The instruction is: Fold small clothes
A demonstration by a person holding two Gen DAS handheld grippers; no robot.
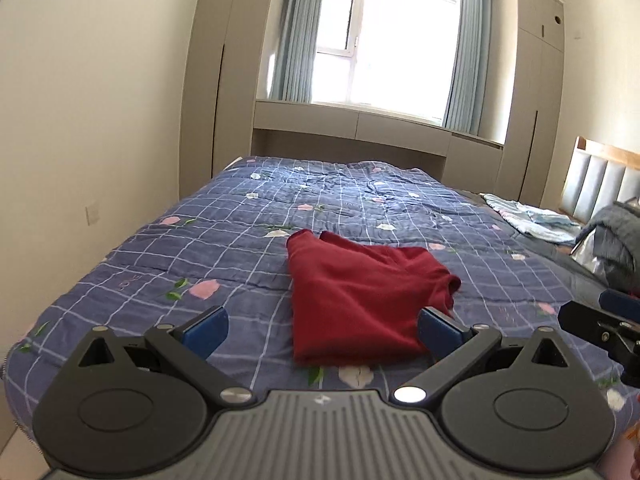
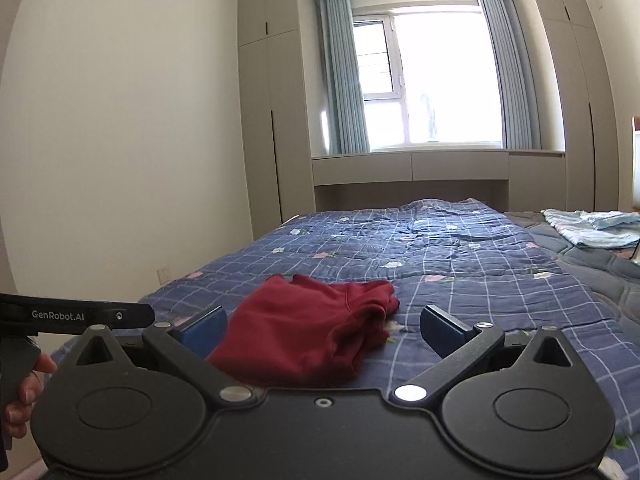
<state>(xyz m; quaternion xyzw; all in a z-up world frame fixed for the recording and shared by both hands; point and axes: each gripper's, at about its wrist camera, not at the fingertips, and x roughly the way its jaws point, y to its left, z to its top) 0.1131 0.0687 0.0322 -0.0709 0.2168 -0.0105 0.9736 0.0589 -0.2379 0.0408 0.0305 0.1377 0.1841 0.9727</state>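
A dark red small garment [image 1: 360,296] lies folded on the blue checked quilt [image 1: 224,248], with a bunched part at its far right. My left gripper [image 1: 322,332] is open and empty, its blue pads at the garment's near edge. In the right wrist view the same garment [image 2: 304,332] lies between and beyond the pads of my right gripper [image 2: 322,332], which is open and empty. The right gripper also shows at the right edge of the left wrist view [image 1: 600,328]. The left gripper's body [image 2: 76,316] shows at the left in the right wrist view.
A light blue cloth [image 1: 532,220] and a grey bundle [image 1: 616,240] lie at the bed's right near the headboard [image 1: 600,176]. Wardrobes and a window bench [image 1: 360,124] stand beyond the bed. A wall [image 1: 80,120] runs along the left.
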